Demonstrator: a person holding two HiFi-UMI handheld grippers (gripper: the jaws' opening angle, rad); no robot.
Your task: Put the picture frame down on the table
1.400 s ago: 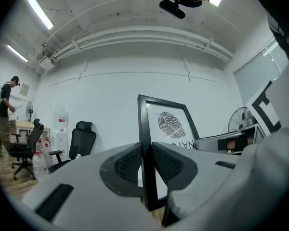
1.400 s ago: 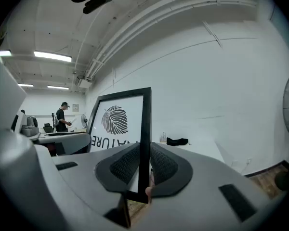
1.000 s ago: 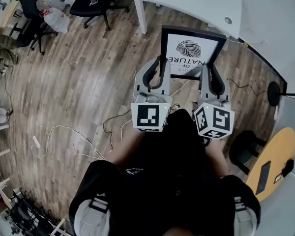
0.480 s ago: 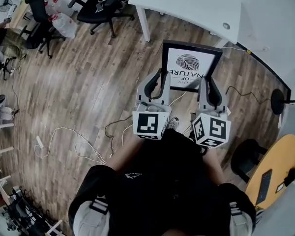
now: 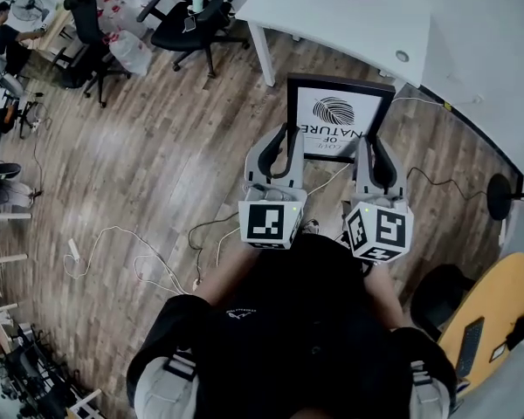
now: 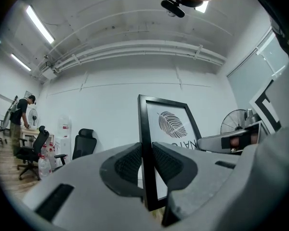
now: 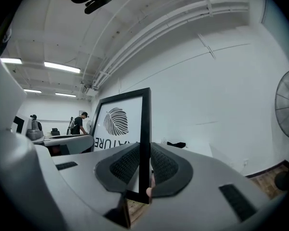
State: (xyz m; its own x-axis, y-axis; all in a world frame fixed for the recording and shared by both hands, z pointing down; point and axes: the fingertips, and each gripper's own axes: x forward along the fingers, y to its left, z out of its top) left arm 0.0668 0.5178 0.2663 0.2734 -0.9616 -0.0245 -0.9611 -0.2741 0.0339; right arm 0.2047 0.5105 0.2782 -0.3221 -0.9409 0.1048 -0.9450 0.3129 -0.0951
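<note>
Since a second ago the white table [image 5: 349,20] has come closer and shows more fully. The picture frame [image 5: 339,112] stays upright in the air over the wooden floor [image 5: 157,147], just short of the table. The left gripper [image 5: 287,133] and the right gripper [image 5: 372,140] point level. The left one clamps the frame's left edge and the right one its right edge.
</note>
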